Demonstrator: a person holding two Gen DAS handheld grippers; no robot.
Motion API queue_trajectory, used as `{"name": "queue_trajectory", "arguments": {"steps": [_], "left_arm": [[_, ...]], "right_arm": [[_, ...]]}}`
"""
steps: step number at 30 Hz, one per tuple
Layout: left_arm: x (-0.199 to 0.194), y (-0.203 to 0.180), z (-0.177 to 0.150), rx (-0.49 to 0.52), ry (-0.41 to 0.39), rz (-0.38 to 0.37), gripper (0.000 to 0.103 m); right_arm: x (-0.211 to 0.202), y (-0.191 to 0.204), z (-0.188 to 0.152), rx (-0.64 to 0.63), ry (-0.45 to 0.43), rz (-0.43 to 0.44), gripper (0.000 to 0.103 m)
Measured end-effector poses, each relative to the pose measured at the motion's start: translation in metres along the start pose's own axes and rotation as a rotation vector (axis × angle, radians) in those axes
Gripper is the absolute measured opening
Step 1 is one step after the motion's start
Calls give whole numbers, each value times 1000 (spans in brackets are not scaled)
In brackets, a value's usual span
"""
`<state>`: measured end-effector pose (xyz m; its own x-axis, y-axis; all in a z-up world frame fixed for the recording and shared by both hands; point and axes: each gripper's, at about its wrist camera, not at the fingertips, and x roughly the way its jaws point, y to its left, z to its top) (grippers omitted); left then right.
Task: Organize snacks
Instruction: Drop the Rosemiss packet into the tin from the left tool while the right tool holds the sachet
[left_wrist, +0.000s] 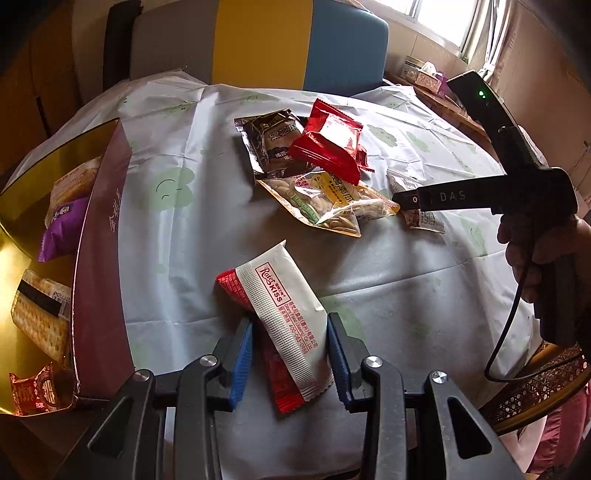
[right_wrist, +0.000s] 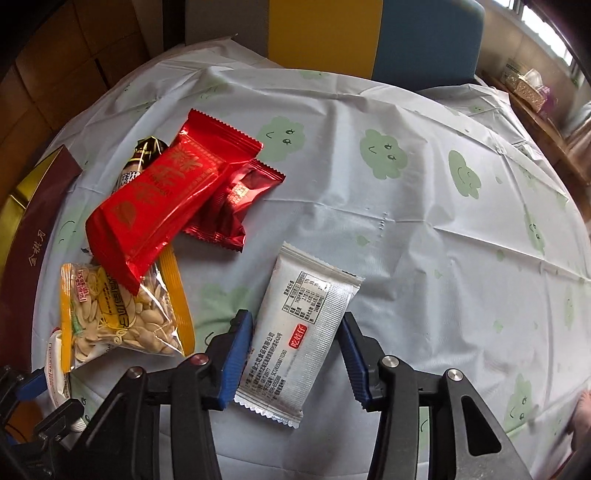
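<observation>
The red packet (left_wrist: 236, 291) sits mostly buried under the white Rose Kiss pack (left_wrist: 284, 321), so no telling what it is. The brown snack bag (right_wrist: 142, 160) is nearly all covered by the big red wrapper (right_wrist: 162, 199). The gold box (left_wrist: 33, 236) runs off the left edge.

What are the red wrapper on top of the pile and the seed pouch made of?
Shiny red rectangular snack wrapper: looks like metallised foil-plastic film; mirror glare, sharp creases, crimped ends. Yellow-edged seed pouch: clear glossy plastic film, likely; seeds show through, printed borders.
</observation>
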<state>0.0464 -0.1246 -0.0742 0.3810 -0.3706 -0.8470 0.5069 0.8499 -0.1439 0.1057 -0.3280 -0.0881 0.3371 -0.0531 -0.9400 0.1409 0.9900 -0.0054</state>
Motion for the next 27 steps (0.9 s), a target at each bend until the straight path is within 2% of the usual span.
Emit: {"name": "queue_trajectory", "arguments": {"steps": [8,14,17,20,23,27], "left_arm": [[-14,4,1,-20,-20,-27,37],[-60,23,12,-66,-144,-82,37],[-84,56,21,-167,-198,-75,37],[-97,99,26,-295,-214,-41,37],[-98,148,25,-427,-185,18,37],[-88,199,25,-523,-127,80,37]], "right_arm": [[1,1,-5,-72,-27,-34,50],[4,2,-2,-89,-34,-44,48],[6,4,-2,-94,-39,-54,48],[2,6,-6,-95,-41,-59,48],[1,5,-6,-97,-44,-62,48],[-1,6,-7,-98,-45,-62,48]]}}
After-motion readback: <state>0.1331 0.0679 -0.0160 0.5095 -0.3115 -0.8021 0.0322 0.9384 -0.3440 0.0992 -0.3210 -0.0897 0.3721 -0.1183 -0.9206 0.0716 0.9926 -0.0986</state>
